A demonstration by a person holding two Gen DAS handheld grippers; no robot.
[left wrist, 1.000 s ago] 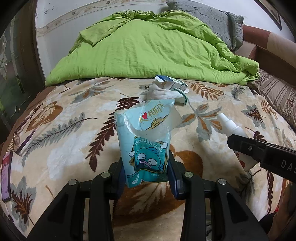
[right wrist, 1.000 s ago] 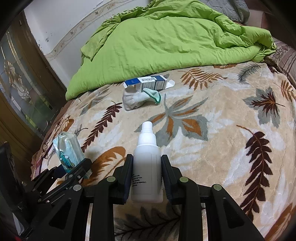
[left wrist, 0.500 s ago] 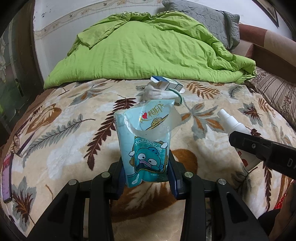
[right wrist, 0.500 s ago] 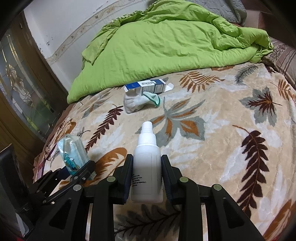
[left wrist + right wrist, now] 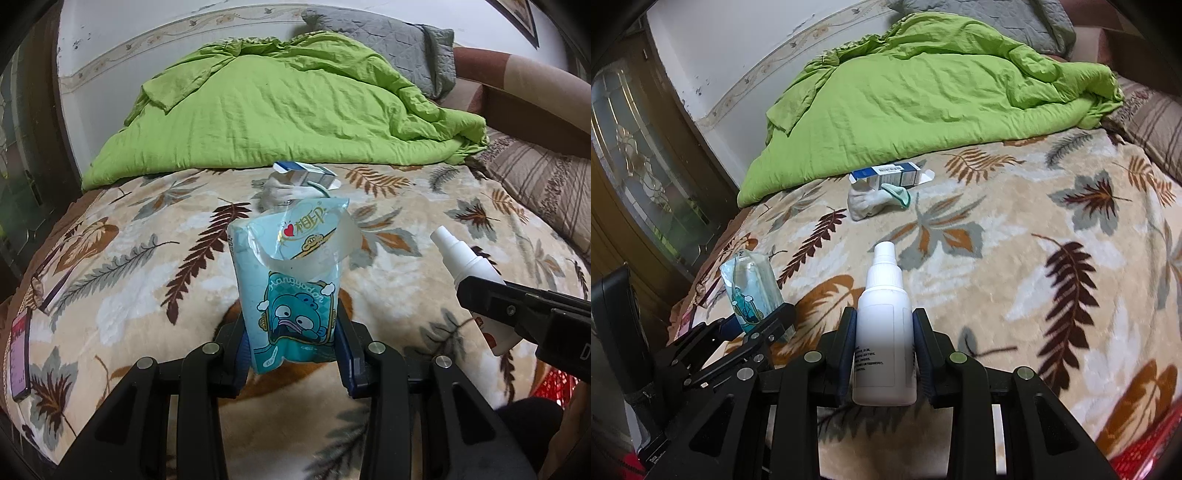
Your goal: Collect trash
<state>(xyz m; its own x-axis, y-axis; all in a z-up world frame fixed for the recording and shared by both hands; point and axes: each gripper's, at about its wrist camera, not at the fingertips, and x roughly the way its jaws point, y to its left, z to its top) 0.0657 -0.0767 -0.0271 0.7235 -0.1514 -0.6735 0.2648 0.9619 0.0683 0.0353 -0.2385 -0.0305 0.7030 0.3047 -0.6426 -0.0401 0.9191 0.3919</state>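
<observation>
My left gripper is shut on a light blue tissue packet with a cartoon fish, held upright above the bed. My right gripper is shut on a white spray bottle, nozzle pointing away. The bottle also shows at the right of the left wrist view, and the packet at the left of the right wrist view. Farther back on the leaf-print blanket lie a blue and white carton and a crumpled white sock with green trim.
A green duvet is heaped at the far side of the bed, with a grey pillow behind it and a striped pillow at the right. A phone lies at the bed's left edge. Something red shows at lower right.
Both grippers have drawn back a little from the bed, still holding their items. The carton and sock look slightly farther away.
</observation>
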